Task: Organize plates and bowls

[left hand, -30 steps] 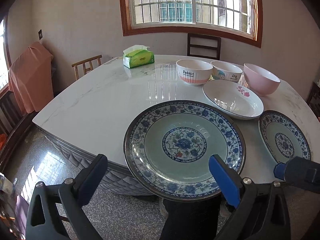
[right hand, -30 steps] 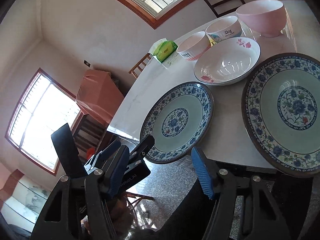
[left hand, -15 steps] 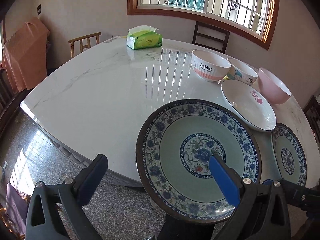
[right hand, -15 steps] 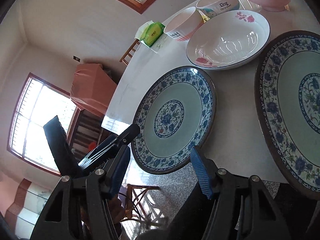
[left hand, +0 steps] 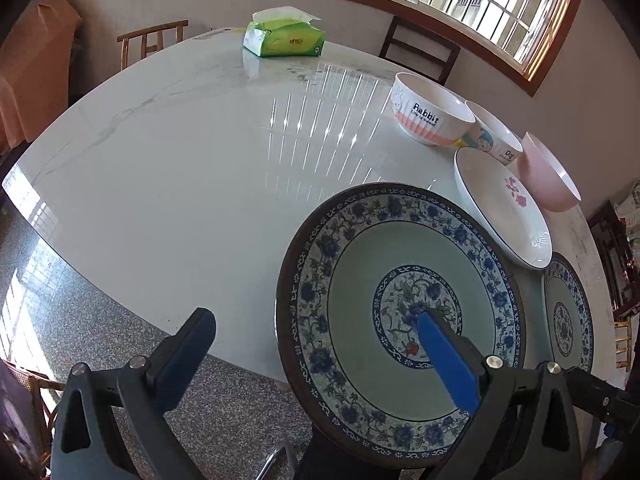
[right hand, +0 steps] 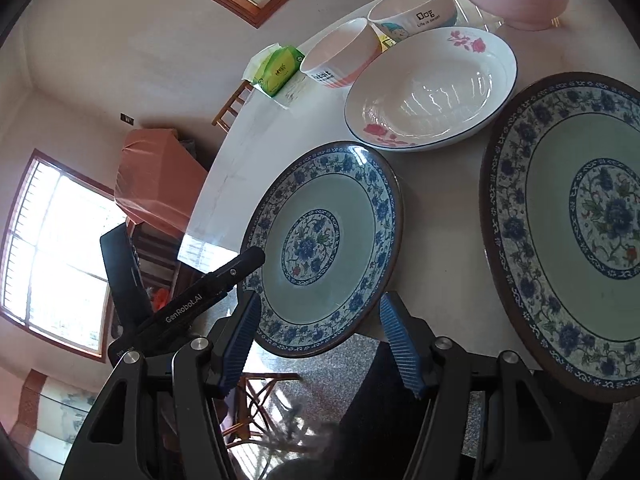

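The nearer blue-patterned plate (left hand: 400, 300) lies flat at the near edge of the table (left hand: 180, 160), and a good part of its rim hangs out over the floor (left hand: 60, 300). The left hand-held gripper (left hand: 312, 316) is wide open and grips nothing: one pad is above the middle of the plate, the other is outside the table edge. The right hand-held gripper (right hand: 319, 298) is also open, about half way, with the overhanging rim between its pads, and we see no pad pressing on it.

We judge the main danger to be this overhang. A push down on the free rim could tip the plate off the edge, and the floor looks like hard speckled stone. The glaze is smooth and shiny, so a pinch on the sloping rim could slip. The table top is glossy like polished marble, so a pushed plate could slide into the white flowered dish (left hand: 504, 208) just behind it. Both hand-held grippers are at the same plate and could knock each other.

The second blue plate (left hand: 568, 316) lies to the right along the same edge. Behind the dish, the Rabbit bowl (left hand: 432, 108), the Dog bowl (left hand: 496, 140) and the pink bowl (left hand: 548, 176) stand in a close row; all are round, deep and glazed. A soft green tissue pack (left hand: 284, 38) lies at the far edge.
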A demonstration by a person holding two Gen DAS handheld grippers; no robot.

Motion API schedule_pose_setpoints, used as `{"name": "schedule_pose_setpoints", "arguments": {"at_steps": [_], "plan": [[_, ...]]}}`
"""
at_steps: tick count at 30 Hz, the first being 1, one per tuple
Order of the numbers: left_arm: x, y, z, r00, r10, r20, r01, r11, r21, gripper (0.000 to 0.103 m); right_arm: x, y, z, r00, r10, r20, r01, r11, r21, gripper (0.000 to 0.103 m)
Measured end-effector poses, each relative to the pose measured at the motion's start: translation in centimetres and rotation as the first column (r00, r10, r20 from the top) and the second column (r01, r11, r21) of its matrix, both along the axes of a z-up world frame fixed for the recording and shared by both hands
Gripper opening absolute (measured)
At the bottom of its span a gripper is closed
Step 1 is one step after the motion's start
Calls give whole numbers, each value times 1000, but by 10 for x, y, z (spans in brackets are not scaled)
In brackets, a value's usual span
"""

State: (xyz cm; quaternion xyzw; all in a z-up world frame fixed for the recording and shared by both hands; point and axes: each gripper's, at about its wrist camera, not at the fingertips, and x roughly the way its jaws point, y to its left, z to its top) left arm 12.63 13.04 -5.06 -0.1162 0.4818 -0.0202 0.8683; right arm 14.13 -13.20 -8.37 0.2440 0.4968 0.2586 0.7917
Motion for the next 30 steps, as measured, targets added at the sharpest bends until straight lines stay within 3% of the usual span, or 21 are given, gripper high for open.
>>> {"name": "schedule_pose_setpoints", "arguments": {"at_steps": [8,11,14,16,17,22,30], "plan": [[10,0,-6,999,-30,-36,29,999,-17,102,21,9,-20,999,6,-41,-7,999,-32,49],[14,3,-10,998,-31,-60,29,999,-25,92,28,13,-25,998,14,-54,-16,999,-40,44],[15,3,-9,998,-26,-51,26,1000,3,72,32,17,-27,998,14,-55,-18,997,-73,35],[17,3,-8,998,-22,-53,23,1000,20,36,33,19,-29,998,17,-54,-22,996,-89,22],[18,5,-7,998,-3,-55,5,999,32,35,34,19,-30,998,20,-57,-26,995,-92,19],[26,26,-8,998,26,-52,-29,998,-59,26,36,25,-29,999,45,-19,-46,991,-122,17],[33,51,-6,997,69,-28,-71,993,-93,24,45,41,-22,996,80,48,-71,984,-161,17]]}}
